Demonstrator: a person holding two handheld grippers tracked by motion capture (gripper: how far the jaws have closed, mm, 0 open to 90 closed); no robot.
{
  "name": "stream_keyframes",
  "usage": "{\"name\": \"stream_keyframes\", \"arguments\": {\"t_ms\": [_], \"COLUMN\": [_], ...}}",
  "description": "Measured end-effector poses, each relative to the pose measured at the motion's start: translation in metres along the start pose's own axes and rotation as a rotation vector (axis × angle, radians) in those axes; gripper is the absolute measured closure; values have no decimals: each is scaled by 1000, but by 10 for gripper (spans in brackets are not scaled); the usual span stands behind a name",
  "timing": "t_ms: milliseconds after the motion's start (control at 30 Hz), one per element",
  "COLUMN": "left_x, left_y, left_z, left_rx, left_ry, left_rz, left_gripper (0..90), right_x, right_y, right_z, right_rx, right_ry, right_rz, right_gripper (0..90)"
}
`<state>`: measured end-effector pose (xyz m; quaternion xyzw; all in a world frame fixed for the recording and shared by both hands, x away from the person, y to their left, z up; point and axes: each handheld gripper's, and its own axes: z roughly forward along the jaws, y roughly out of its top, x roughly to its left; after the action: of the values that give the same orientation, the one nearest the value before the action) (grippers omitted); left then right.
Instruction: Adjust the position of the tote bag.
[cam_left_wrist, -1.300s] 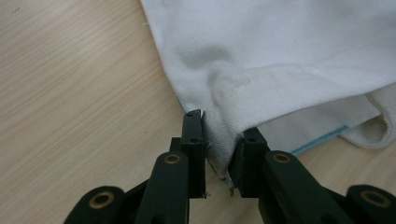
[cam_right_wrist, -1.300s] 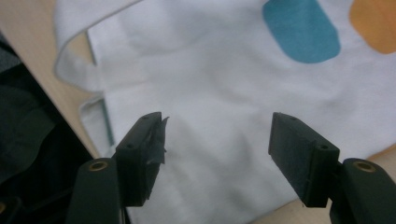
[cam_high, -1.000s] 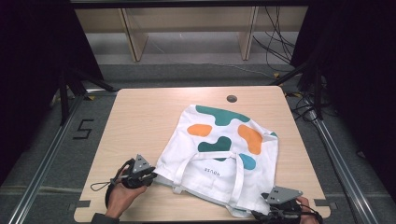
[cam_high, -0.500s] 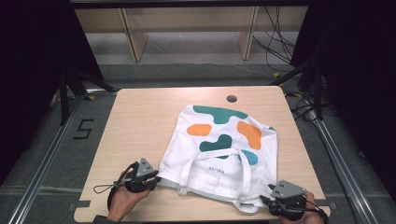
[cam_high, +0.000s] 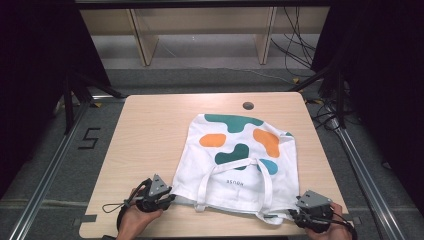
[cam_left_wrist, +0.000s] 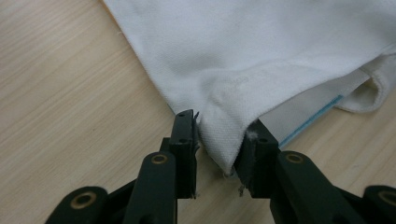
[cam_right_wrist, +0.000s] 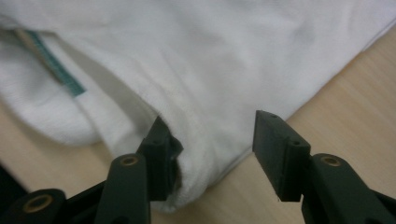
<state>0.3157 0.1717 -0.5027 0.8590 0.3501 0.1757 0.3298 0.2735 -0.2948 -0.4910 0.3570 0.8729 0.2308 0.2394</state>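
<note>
at the tote bag's (cam_high: 235, 162) near-left corner, left gripper (cam_high: 167, 199) has its jaws pinched on the white fabric. bag lies flat on the wooden table (cam_high: 150, 130), right of centre, handles toward the person. at its near-right corner, right gripper (cam_high: 295, 216) sits with jaws parted, straddling the fabric, not clamped.

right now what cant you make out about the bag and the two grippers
- High view: the small print on the tote bag is too small to read.
- Left gripper view: its jaws flank the corner; a firm clamp is unclear.
- Right gripper view: the bag's near edge is blurred, and fabric hides one jaw's inner face.
</note>
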Motion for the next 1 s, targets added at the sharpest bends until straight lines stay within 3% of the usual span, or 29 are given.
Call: {"name": "stream_keyframes", "arguments": {"t_ms": [33,100,133,300,400,433,567,767,800,867,933,1000], "left_x": [-1,0,-1,-7,-10,-9,-15,-20,-20,-21,-20,-20], "left_y": [0,1,1,6,10,13,20,22,22,23,23,21], "left_z": [2,4,7,10,14,15,20,28,28,25,20,18], "left_rx": [-10,19,1,-26,-35,-38,-52,-23,-21,-25,-37,-40], "left_ry": [5,-2,4,19,25,35,42,-11,-3,7,6,-18], "left_rz": [-9,4,-7,30,74,128,176,172,171,180,183,167], "left_gripper": [680,636,607,520,494,485,482,654,688,771,804,822], "right_x": [-1,-3,-5,-10,-15,-17,-22,-24,-24,-27,-24,-27], "right_y": [2,5,6,7,7,7,7,5,5,4,4,5], "right_z": [4,11,13,12,10,9,8,13,14,17,14,14], "right_rx": [10,4,-5,-21,-47,-64,-78,-60,-49,-59,-37,-54], "right_ry": [-10,-7,2,0,-9,-11,-32,-19,-14,11,5,-16], "right_rz": [-1,10,19,13,23,15,22,51,59,24,66,37], "right_gripper": [551,596,624,770,790,794,798,745,744,745,771,787]}}
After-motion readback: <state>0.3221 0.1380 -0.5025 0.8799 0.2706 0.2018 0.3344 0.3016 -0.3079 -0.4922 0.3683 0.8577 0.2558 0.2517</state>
